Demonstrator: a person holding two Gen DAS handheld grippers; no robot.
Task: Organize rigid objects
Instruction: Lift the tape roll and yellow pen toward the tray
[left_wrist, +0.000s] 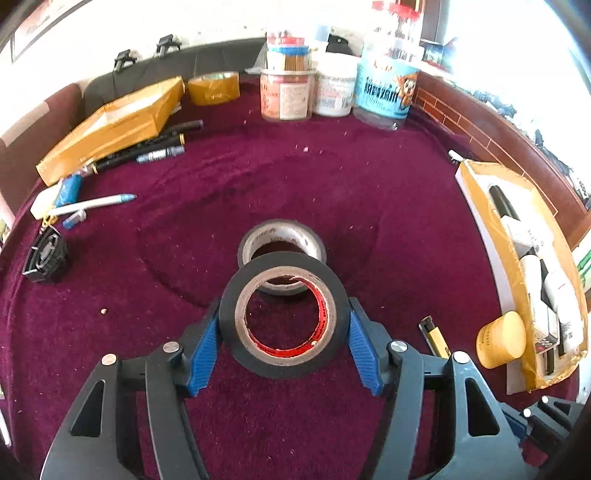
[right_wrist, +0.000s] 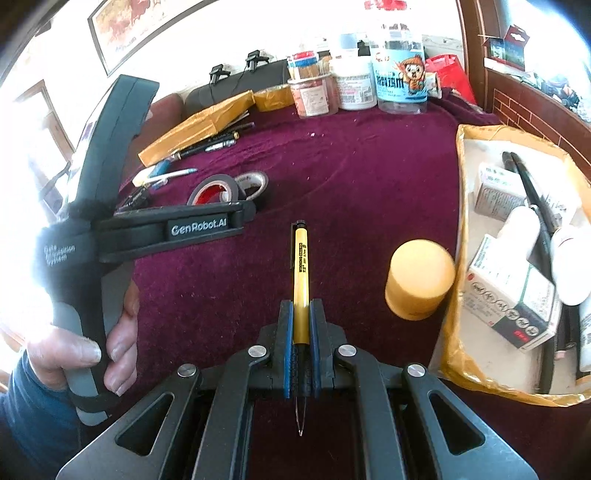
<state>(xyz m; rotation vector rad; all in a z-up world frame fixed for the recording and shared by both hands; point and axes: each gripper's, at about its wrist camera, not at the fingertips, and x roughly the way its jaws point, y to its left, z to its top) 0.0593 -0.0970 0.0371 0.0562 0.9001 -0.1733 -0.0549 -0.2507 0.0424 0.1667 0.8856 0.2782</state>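
While the left gripper (left_wrist: 283, 325) clamped a black tape roll (left_wrist: 283, 365) upright, a second roll (left_wrist: 281, 242) lay at 12 o'clock; the right gripper (right_wrist: 301, 317) pinched a yellow pen (right_wrist: 301, 266), yellow jar (right_wrist: 419, 278) at 2 o'clock.

Left gripper (left_wrist: 284, 328) parted, right gripper (right_wrist: 301, 325) clamped.

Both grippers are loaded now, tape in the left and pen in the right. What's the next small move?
Probably carry the yellow pen, clamped in the right gripper, over to the open tray on the right, which already holds pens and boxes.
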